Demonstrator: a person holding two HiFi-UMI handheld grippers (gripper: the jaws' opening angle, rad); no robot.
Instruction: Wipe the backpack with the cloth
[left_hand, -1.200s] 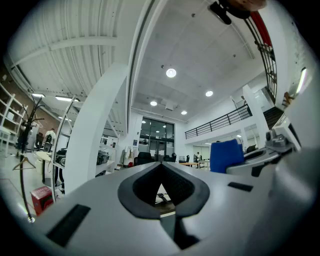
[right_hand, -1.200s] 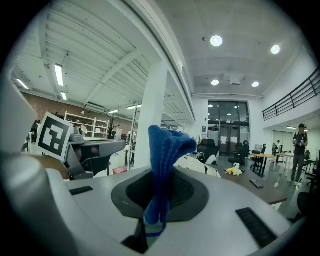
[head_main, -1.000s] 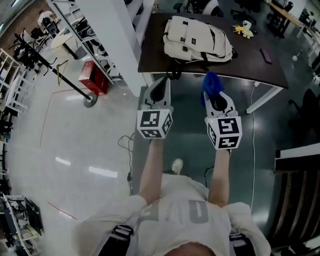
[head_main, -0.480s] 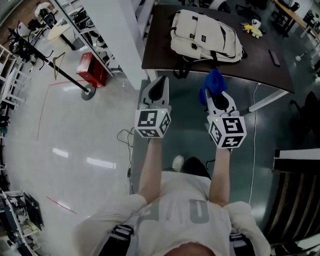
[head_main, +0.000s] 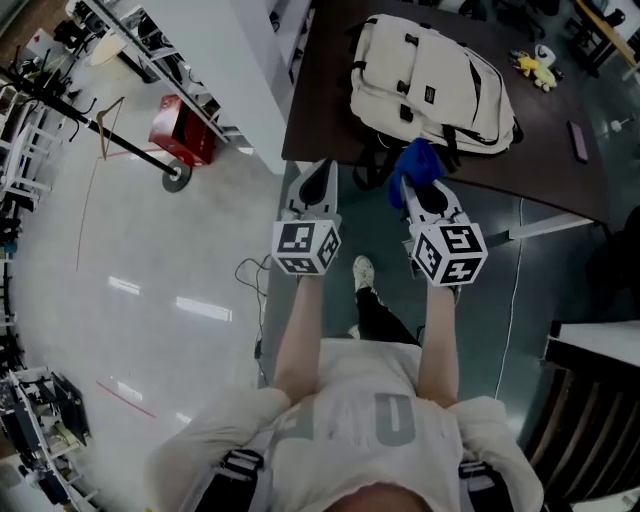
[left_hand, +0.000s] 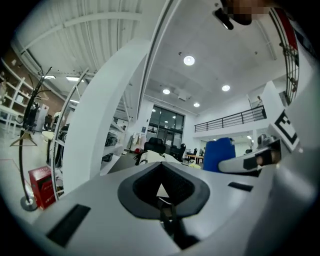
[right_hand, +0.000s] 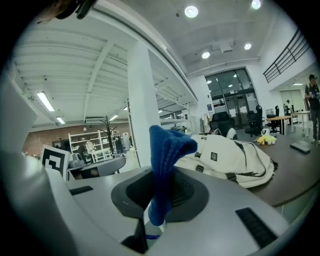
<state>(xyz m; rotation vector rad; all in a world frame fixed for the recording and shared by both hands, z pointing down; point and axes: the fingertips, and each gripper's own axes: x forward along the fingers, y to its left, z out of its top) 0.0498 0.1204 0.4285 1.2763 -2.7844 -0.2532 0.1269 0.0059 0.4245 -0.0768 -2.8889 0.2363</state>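
Dark table (head_main: 325, 95), yellow soft toy (head_main: 540, 68) toward its far right corner, flat dark slab (head_main: 579, 140) by right edge, red box (head_main: 180, 128) on floor beside coat stand base (head_main: 177, 178).

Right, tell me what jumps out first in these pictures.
The blue cloth, pinched in the right gripper, stands out at the edge of the dark table. Just ahead, the cream backpack lies on that table. The left gripper is shut on nothing.

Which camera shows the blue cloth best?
The right gripper view: the blue cloth fills the middle, pinched in the right gripper. The head view shows a small bunch; the left gripper view, a blue patch.
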